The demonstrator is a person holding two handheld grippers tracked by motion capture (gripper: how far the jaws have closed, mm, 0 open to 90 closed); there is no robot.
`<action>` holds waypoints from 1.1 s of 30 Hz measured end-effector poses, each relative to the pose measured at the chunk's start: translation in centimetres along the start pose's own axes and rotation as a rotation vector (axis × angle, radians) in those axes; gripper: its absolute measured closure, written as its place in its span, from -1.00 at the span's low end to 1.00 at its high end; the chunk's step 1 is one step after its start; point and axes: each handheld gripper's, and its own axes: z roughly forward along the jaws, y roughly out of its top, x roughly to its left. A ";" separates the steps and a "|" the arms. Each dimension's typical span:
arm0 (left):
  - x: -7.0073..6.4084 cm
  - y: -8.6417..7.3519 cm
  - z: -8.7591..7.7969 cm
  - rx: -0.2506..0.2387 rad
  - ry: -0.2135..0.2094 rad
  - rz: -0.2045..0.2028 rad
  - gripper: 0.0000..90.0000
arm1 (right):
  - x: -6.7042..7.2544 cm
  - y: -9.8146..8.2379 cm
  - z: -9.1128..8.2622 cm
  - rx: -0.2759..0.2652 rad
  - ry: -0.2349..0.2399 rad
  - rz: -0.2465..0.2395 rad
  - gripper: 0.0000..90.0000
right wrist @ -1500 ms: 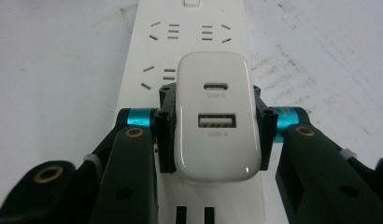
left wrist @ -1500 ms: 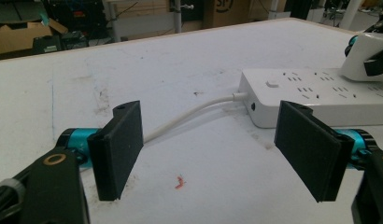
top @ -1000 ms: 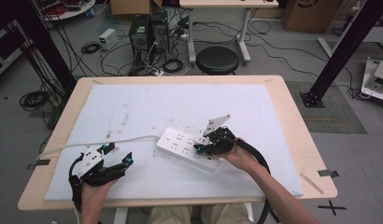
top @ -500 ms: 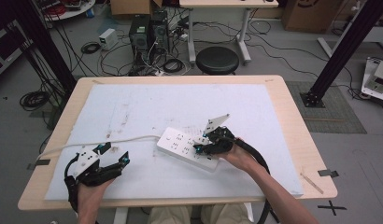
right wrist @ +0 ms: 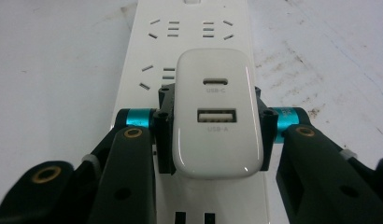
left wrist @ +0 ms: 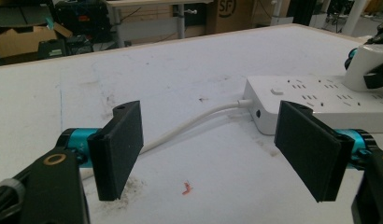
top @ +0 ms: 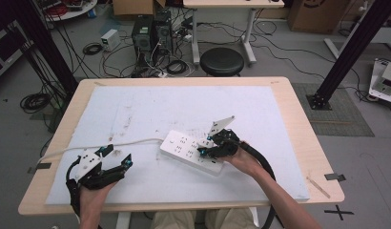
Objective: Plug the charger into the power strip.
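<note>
While the right gripper (right wrist: pixel 213 123) pinches the charger (right wrist: pixel 216 112) by its flat sides over the power strip (top: pixel 193 151), it looks light, rigid, glossy, slip-prone; left gripper (top: pixel 112 160) spread, empty.

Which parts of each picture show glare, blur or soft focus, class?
Right gripper view: glossy highlights on the white charger, near jaws slightly soft. Left gripper view: jaws sharp enough, power strip bright, nearly washed out. High view: even light, overall soft, faint shadows beneath the hands.

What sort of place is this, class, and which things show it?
Probably a lab or workshop: computer towers with tangled cables on the floor, black frame struts, and a padded work table.
</note>
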 end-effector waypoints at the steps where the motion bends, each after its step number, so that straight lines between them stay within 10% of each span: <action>1: 0.0 0.0 0.0 0.003 0.000 0.003 -0.47 | 0.0 0.0 0.0 0.001 0.005 0.002 0.39; 11: 0.3 -0.1 -0.2 0.001 0.004 -0.002 -0.47 | -0.3 -0.3 -0.8 -0.028 0.005 0.051 -0.30; 18: 0.2 -0.1 0.0 0.002 0.001 0.002 -0.47 | 0.3 -1.2 -1.6 -0.060 -0.014 0.073 -0.44; 33: 0.3 0.1 0.7 0.003 -0.017 0.014 -0.47 | 0.4 -6.4 -7.0 -0.311 -0.290 0.240 -0.52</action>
